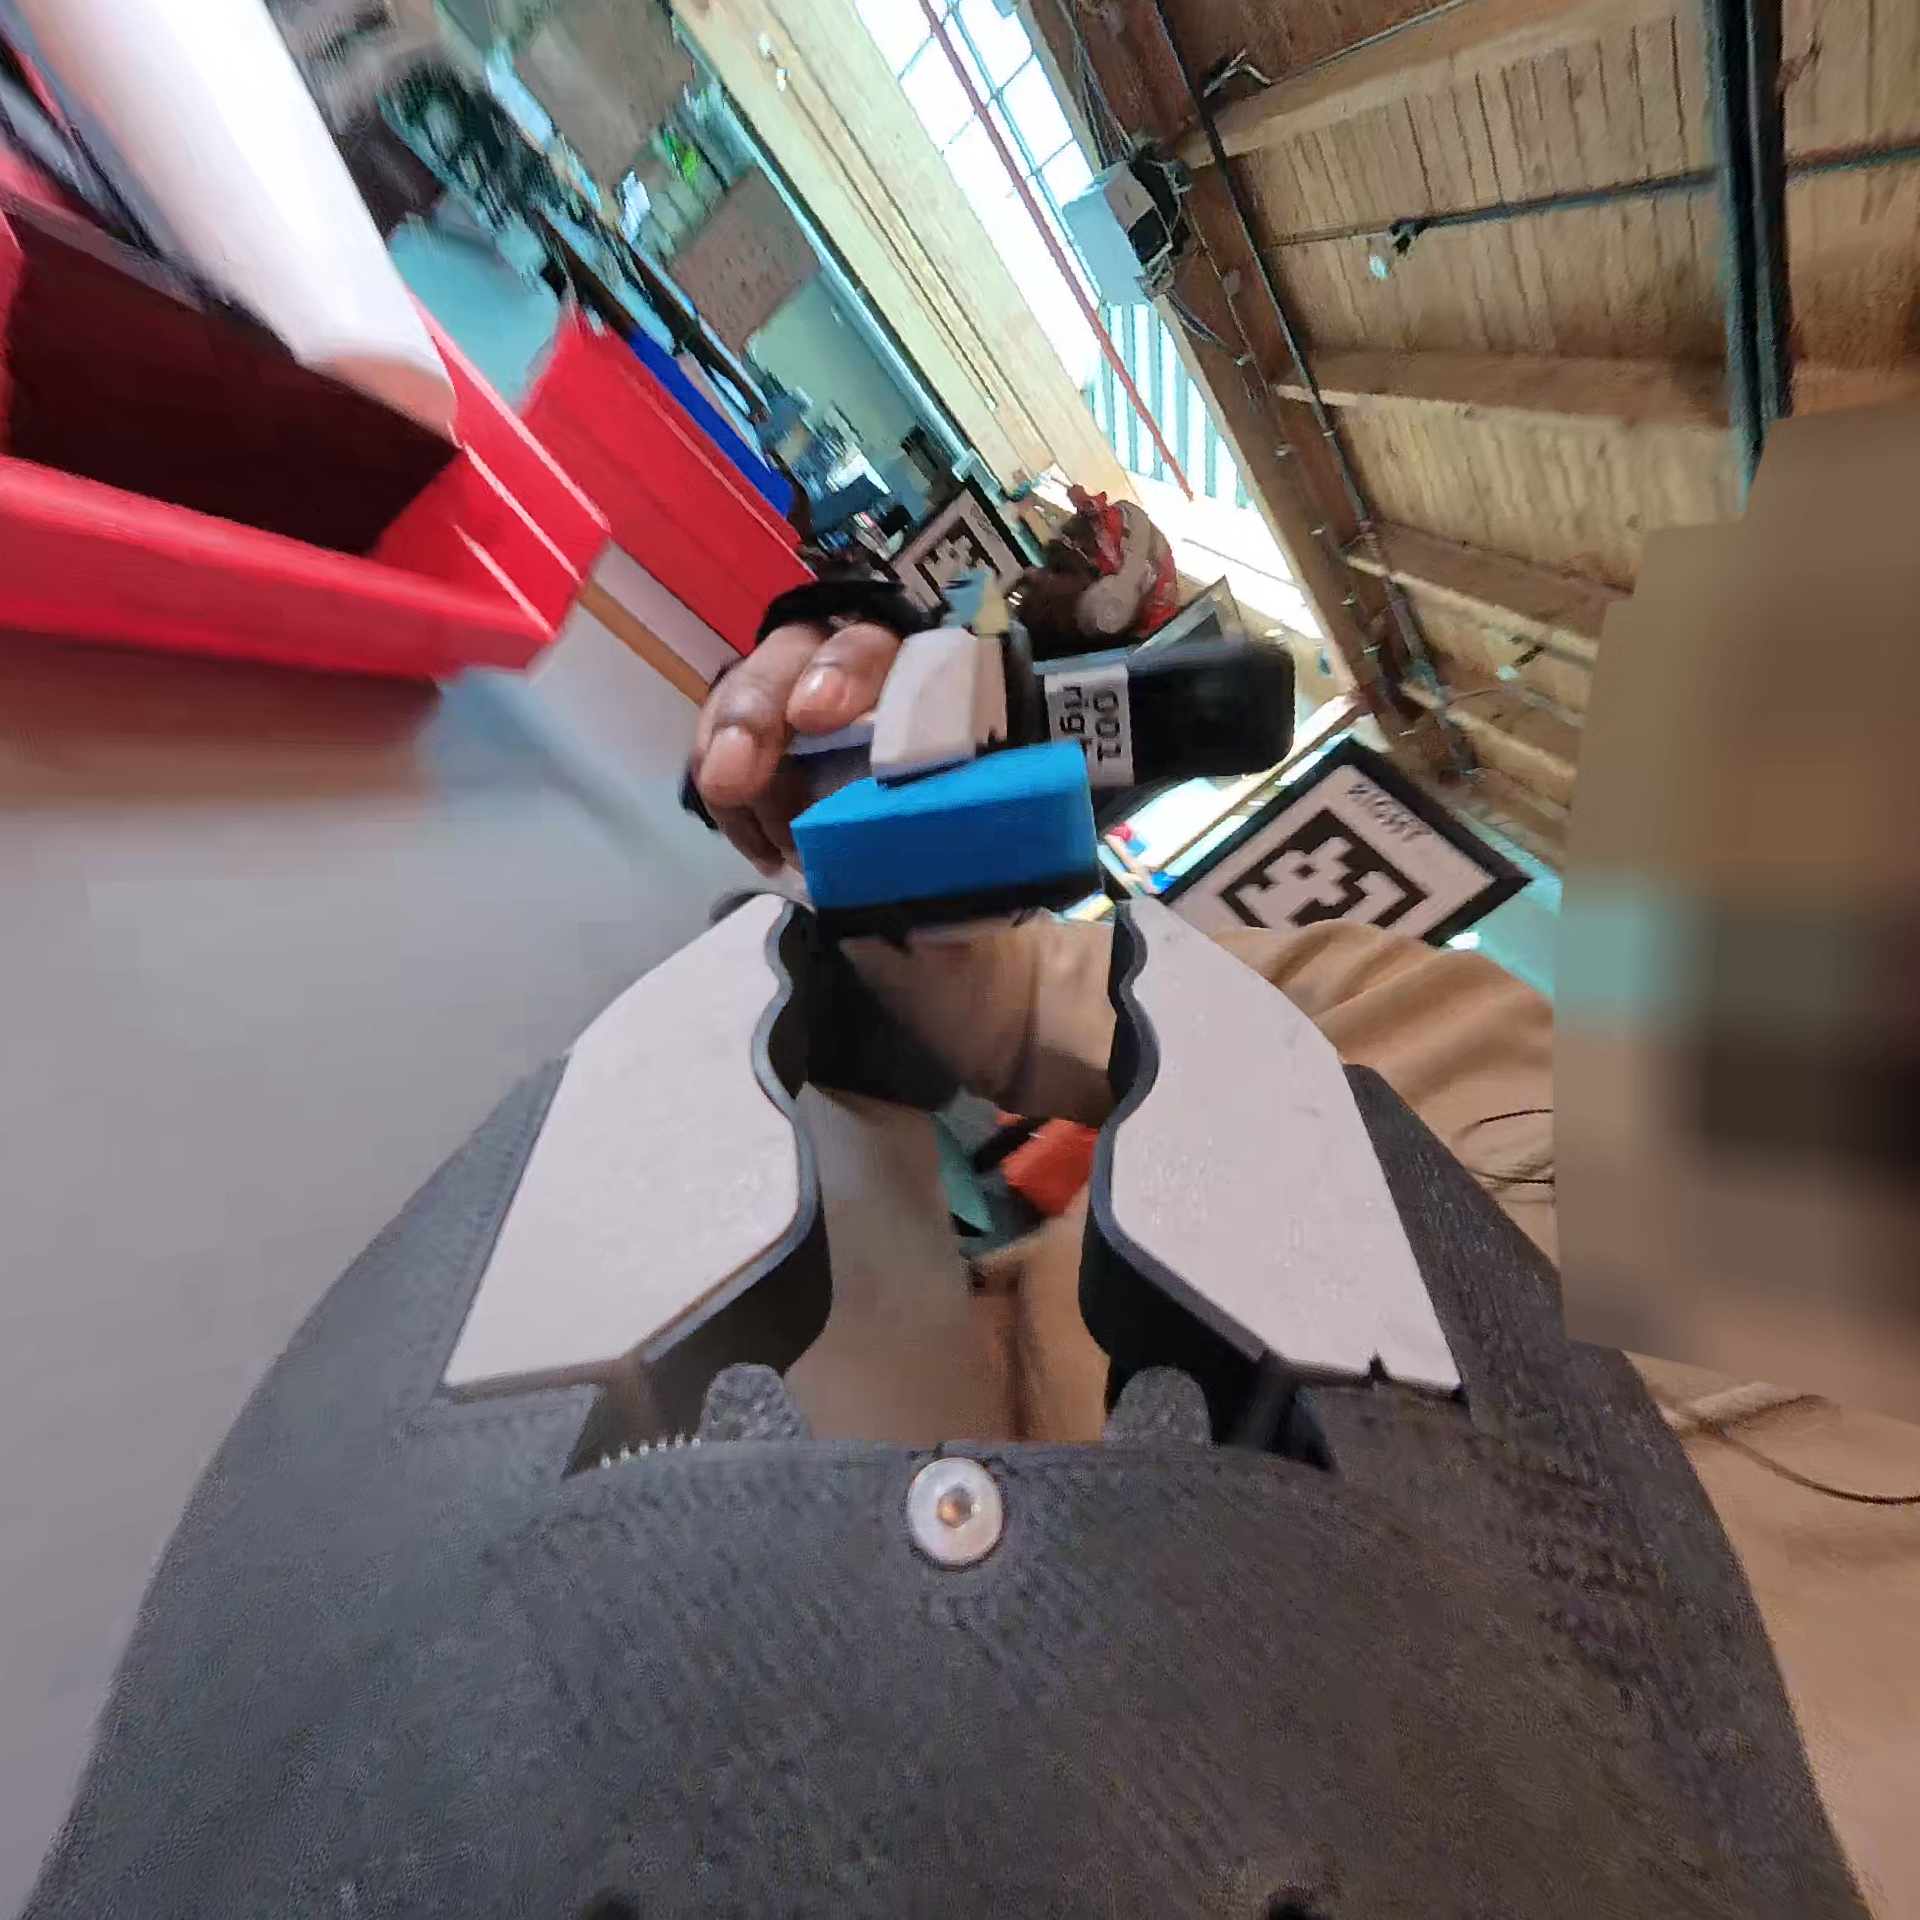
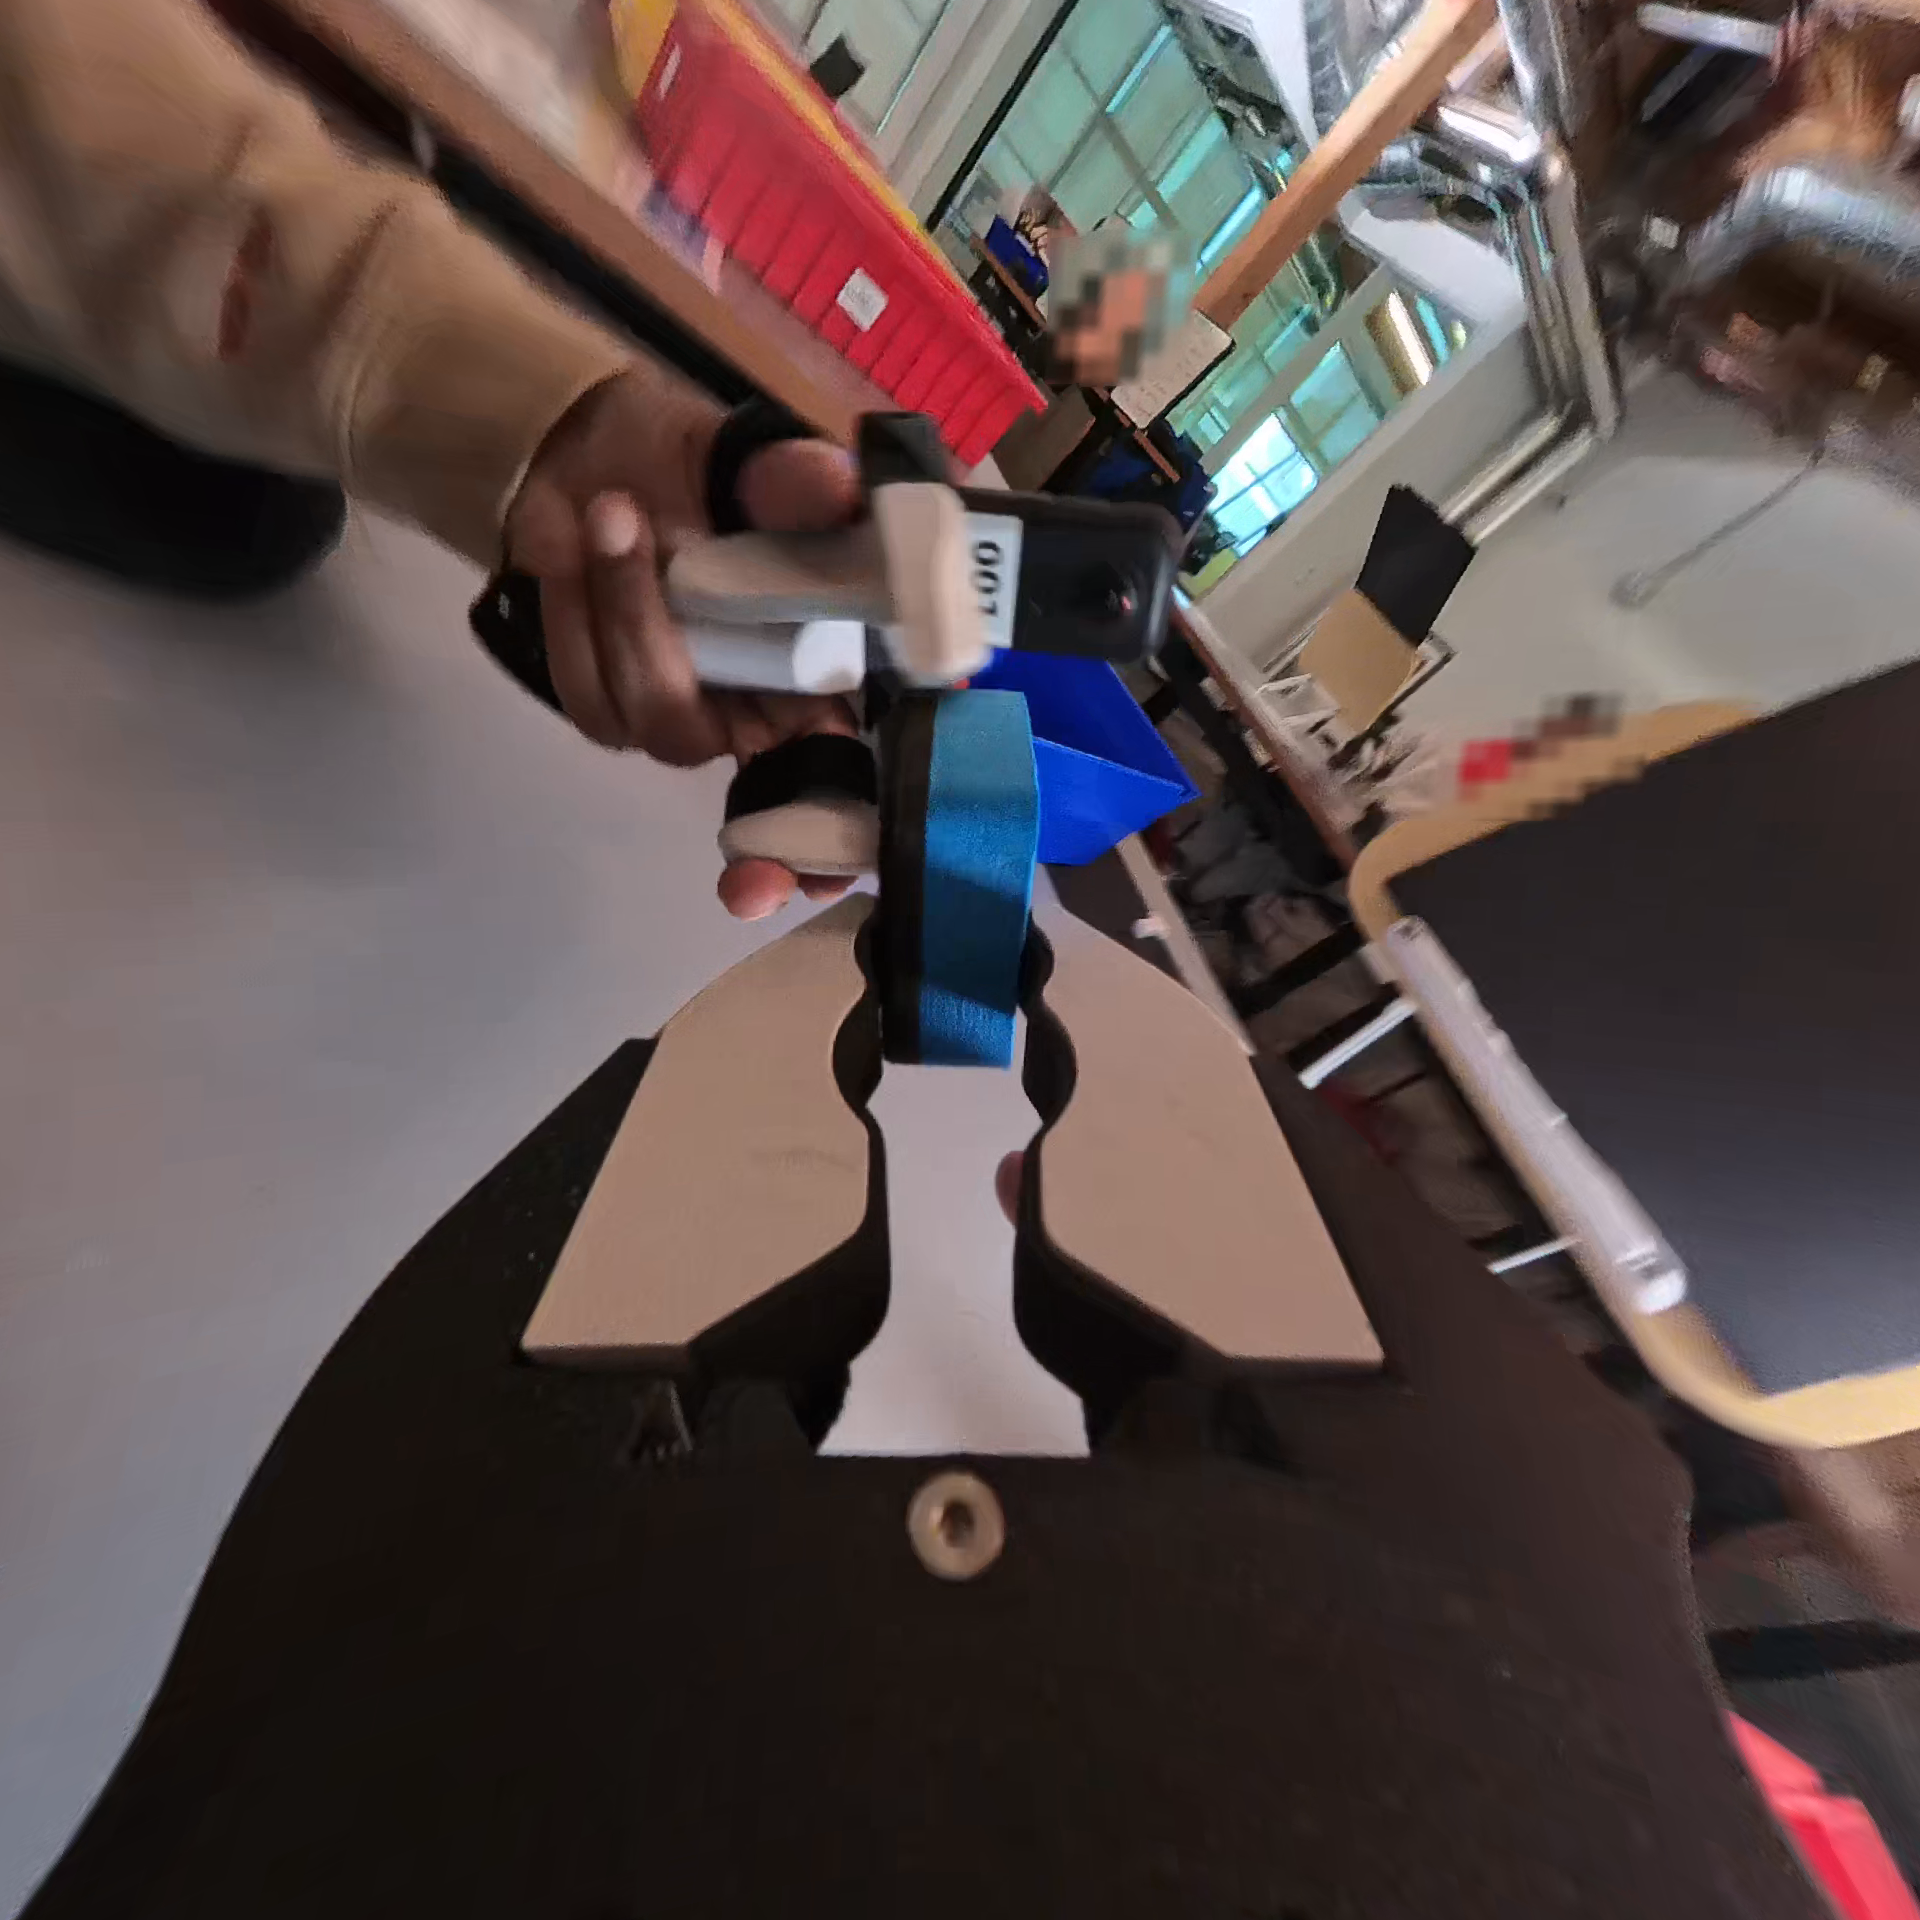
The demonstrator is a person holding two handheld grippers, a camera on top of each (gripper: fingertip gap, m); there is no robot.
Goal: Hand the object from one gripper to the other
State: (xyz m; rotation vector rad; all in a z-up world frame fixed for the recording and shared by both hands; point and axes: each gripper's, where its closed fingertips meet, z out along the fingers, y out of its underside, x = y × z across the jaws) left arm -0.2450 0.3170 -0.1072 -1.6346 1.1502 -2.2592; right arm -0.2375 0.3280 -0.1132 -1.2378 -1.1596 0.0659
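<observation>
A blue foam sponge with a black backing (image 2: 971, 883) stands on edge between the fingers of my right gripper (image 2: 951, 956), which is shut on its near end. In the left wrist view the same sponge (image 1: 945, 831) lies flat just beyond my left gripper (image 1: 951, 920), whose fingers are spread wide and do not grip it. There the right gripper's white finger (image 1: 925, 717) presses on top of the sponge. A hand (image 2: 623, 603) holds the left gripper facing the right one, with one of its fingers (image 2: 800, 831) beside the sponge's black side.
Red bins (image 1: 208, 520) stand at the left of the grey table (image 1: 260, 987). More red bins (image 2: 831, 229) and a blue bin (image 2: 1101, 790) lie behind. A black-topped table with a wooden edge (image 2: 1662, 1039) is to the right. A black-and-white marker board (image 1: 1351, 862) stands beyond. Only a small space, under 4 cm, lies between the two pairs of fingers.
</observation>
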